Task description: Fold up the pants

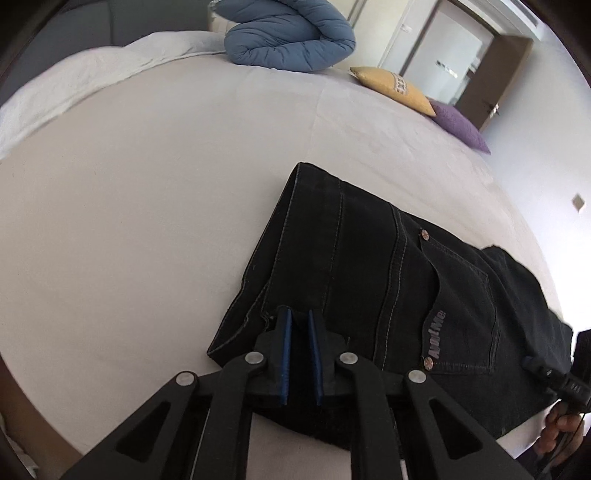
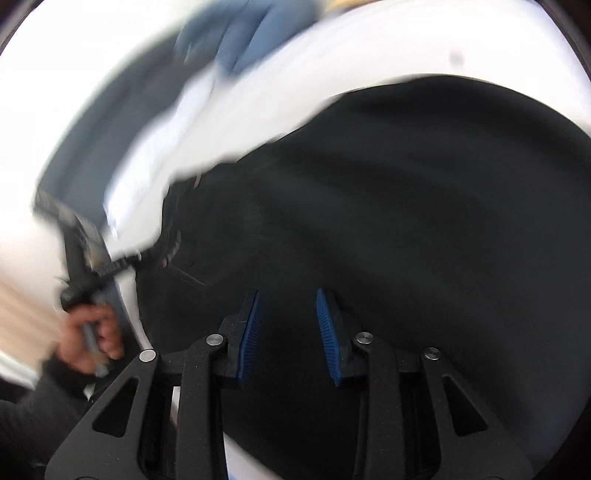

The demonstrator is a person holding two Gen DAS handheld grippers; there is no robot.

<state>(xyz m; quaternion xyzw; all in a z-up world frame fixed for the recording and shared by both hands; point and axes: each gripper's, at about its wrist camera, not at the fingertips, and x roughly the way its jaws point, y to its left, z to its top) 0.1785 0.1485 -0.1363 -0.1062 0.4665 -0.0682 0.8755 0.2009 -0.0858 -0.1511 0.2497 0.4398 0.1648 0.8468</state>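
Black jeans (image 1: pixel 388 280) lie folded on the white bed (image 1: pixel 147 192), back pocket with a grey logo facing up. My left gripper (image 1: pixel 300 314) is at the waistband's near edge, its blue pads close together with a narrow gap, pinching the pants' edge. The right wrist view is motion-blurred: the black pants (image 2: pixel 388 192) fill most of it. My right gripper (image 2: pixel 289 295) is open over the fabric, nothing between its blue pads. The left gripper and the hand holding it (image 2: pixel 88 332) show at the left of that view.
A rolled blue duvet (image 1: pixel 288 33) lies at the far side of the bed. A yellow cushion (image 1: pixel 395 88) and a purple cushion (image 1: pixel 461 125) sit at the far right edge. White bedding (image 1: pixel 74 81) is bunched at the far left. A door (image 1: pixel 495 81) stands beyond.
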